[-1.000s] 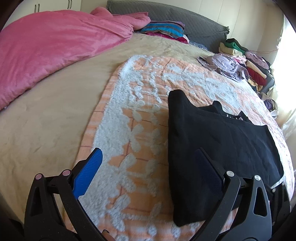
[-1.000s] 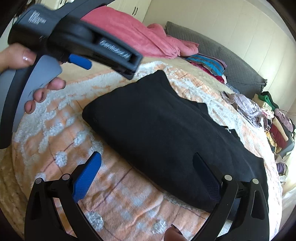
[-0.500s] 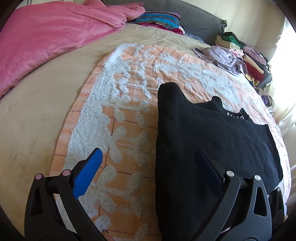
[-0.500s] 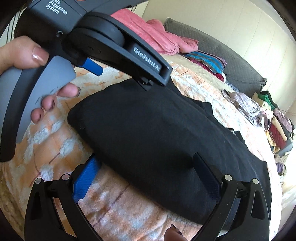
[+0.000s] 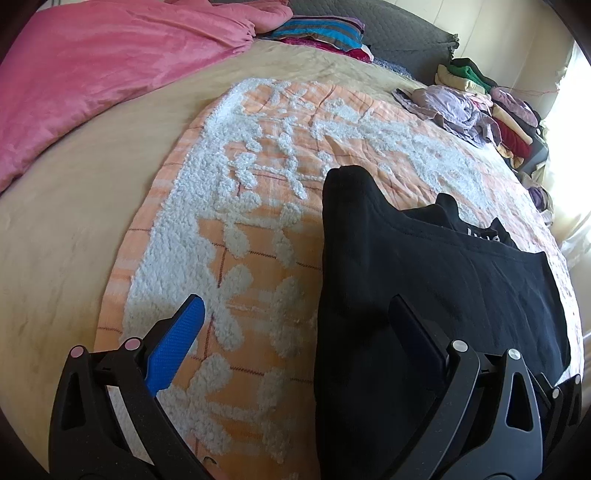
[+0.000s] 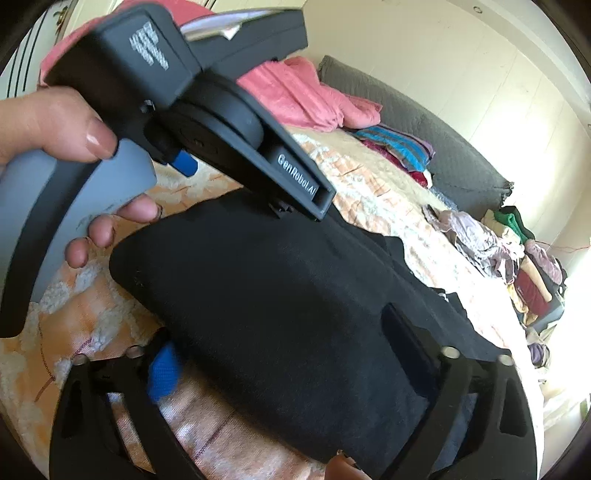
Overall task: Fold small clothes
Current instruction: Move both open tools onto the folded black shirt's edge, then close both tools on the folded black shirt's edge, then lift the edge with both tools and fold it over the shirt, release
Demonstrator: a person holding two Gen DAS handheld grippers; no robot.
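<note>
A folded black garment [image 5: 424,280] lies on the orange and white blanket [image 5: 236,206], its neck opening toward the far side. My left gripper [image 5: 295,317] is open above the garment's left edge, with the blue pad [image 5: 184,332] over the blanket and the other finger over black cloth. In the right wrist view the black garment [image 6: 280,295] fills the middle. My right gripper [image 6: 284,347] straddles its near folded edge and its jaws are closing; the blue pad [image 6: 164,373] sits at the cloth's edge. A hand [image 6: 55,122] holds the left tool above the garment's far corner.
A pink duvet [image 5: 92,74] covers the bed's far left. Striped folded clothes [image 5: 325,35] lie by the grey headboard [image 5: 406,40]. A lilac crumpled garment [image 5: 447,107] and a pile of clothes [image 5: 506,114] sit at the far right edge. Beige sheet [image 5: 74,221] lies left of the blanket.
Both grippers have come closer to the black garment. The right gripper's jaws have narrowed around its near edge. The left tool now hangs over the garment's far corner.
</note>
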